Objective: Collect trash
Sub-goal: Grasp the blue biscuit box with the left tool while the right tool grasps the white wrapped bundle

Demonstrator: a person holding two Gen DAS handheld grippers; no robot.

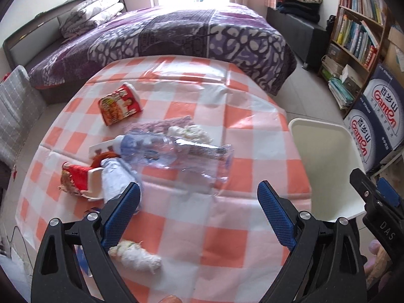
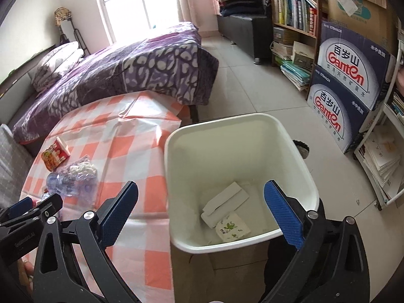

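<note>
On the orange-and-white checked tablecloth (image 1: 227, 227) lie a crushed clear plastic bottle (image 1: 174, 154), a red noodle packet (image 1: 118, 103), a torn red wrapper with a white tray (image 1: 78, 179), a silvery bag (image 1: 113, 179) and two crumpled white tissues (image 1: 189, 132) (image 1: 136, 253). My left gripper (image 1: 199, 189) hangs open above the cloth just short of the bottle, holding nothing. My right gripper (image 2: 201, 185) stands open and empty over the white bin (image 2: 252, 116), which holds folded white paper (image 2: 224, 199) and a flowered tissue pack (image 2: 232, 228).
The bin (image 1: 315, 123) stands at the table's right edge. A bed with a purple blanket (image 1: 189, 32) lies beyond the table. A bookshelf (image 2: 293, 7) and stacked water cartons (image 2: 348, 88) line the right wall, with tiled floor between them and the bed.
</note>
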